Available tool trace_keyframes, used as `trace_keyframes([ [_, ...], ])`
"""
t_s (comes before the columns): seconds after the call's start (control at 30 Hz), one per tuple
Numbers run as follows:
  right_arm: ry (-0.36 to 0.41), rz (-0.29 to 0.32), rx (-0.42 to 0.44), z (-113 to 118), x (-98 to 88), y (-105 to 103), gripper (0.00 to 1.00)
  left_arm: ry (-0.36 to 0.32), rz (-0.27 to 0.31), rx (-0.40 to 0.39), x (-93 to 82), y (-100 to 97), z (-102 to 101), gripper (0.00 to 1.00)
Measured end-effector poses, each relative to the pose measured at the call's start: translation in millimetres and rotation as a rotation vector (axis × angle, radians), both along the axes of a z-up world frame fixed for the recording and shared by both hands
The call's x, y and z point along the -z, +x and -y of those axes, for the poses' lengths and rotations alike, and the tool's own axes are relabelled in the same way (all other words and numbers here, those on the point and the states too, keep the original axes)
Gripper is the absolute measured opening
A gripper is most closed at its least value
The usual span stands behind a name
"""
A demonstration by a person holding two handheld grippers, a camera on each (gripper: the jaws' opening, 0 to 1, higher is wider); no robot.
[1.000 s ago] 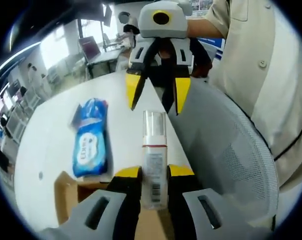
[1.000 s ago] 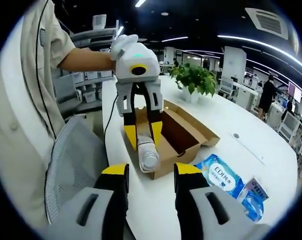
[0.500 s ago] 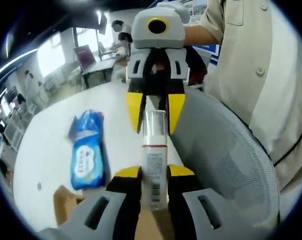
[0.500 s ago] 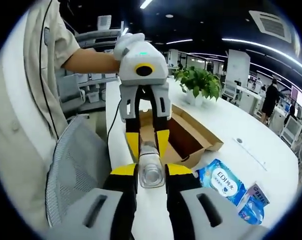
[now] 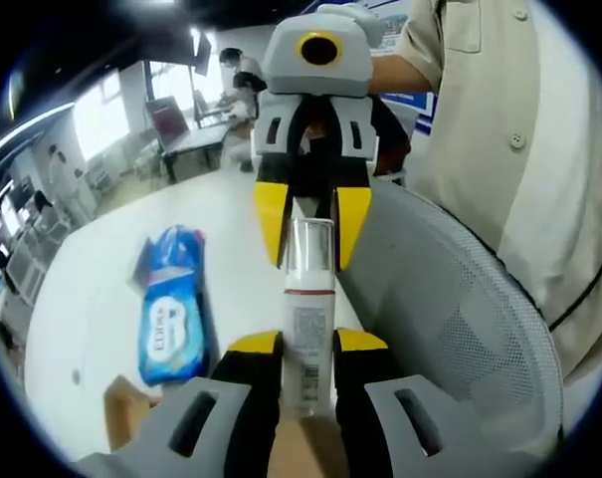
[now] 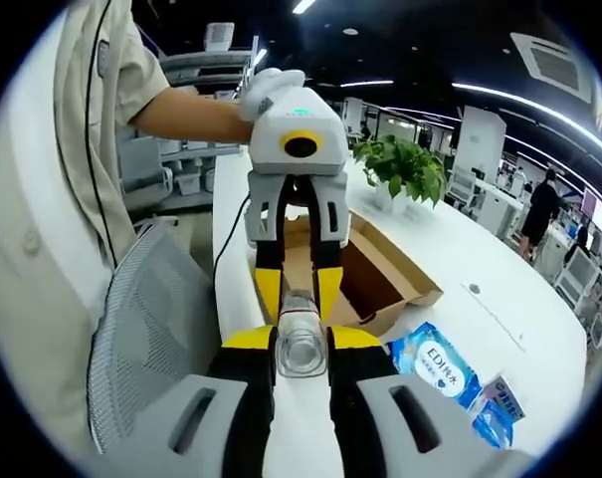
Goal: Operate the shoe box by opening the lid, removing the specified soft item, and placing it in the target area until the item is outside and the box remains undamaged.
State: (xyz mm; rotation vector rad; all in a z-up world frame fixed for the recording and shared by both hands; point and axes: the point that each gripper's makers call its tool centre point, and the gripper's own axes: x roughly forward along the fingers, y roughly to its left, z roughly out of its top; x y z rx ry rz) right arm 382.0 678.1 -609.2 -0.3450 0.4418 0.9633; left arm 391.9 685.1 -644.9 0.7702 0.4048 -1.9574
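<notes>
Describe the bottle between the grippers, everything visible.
The bottle is a slim cylinder with a clear cap, a thin red band under it and a white printed label with a barcode. It is held off the table, the left gripper clamped on its body and the right gripper closed around the cap end.

Count of items, both views.

Bottles: 1, a clear-capped bottle [image 5: 307, 319] with a barcode label.
Grippers: 2, the left gripper [image 5: 306, 344] and the right gripper [image 6: 301, 342], one at each end of the bottle.
Shoe boxes: 1, an open cardboard shoe box [image 6: 375, 279] on the white table [image 6: 500, 319].
Wet-wipe packs: 1 blue wet-wipe pack [image 5: 171, 319].
Smaller blue packets: 1 [image 6: 495, 413], near right of the wipes.
Potted plants: 1 [image 6: 405, 169], far side.
Mesh chairs: 1 [image 5: 460, 329].
</notes>
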Motion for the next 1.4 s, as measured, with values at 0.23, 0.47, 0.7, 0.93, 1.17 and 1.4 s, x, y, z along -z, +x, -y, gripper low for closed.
trace_keyframes([
  [0.23, 0.009, -0.028, 0.037, 4.3, 0.6, 5.5, 0.16, -0.020, 0.000, -0.032, -1.3, 4.4, 4.5, 0.19],
  [0.47, -0.005, -0.045, 0.040, 5.3, 1.6, 10.6, 0.16, -0.033, 0.012, -0.068, -2.7, 13.0, 2.9, 0.21],
  [0.7, -0.024, -0.050, 0.022, 4.9, 4.0, 15.1, 0.16, -0.040, 0.014, -0.122, -1.2, 22.1, -1.6, 0.26],
  [0.93, -0.042, -0.053, 0.009, 11.3, 1.8, 21.6, 0.16, -0.042, -0.002, -0.197, 2.0, 29.2, -10.6, 0.37],
  [1.17, -0.082, -0.050, -0.002, 25.9, 0.0, 31.7, 0.16, -0.043, -0.005, -0.285, 4.0, 37.7, -18.3, 0.49],
  [1.4, -0.133, -0.029, -0.009, 45.4, -5.5, 49.0, 0.16, -0.060, -0.023, -0.376, 2.4, 46.3, -24.6, 0.62],
])
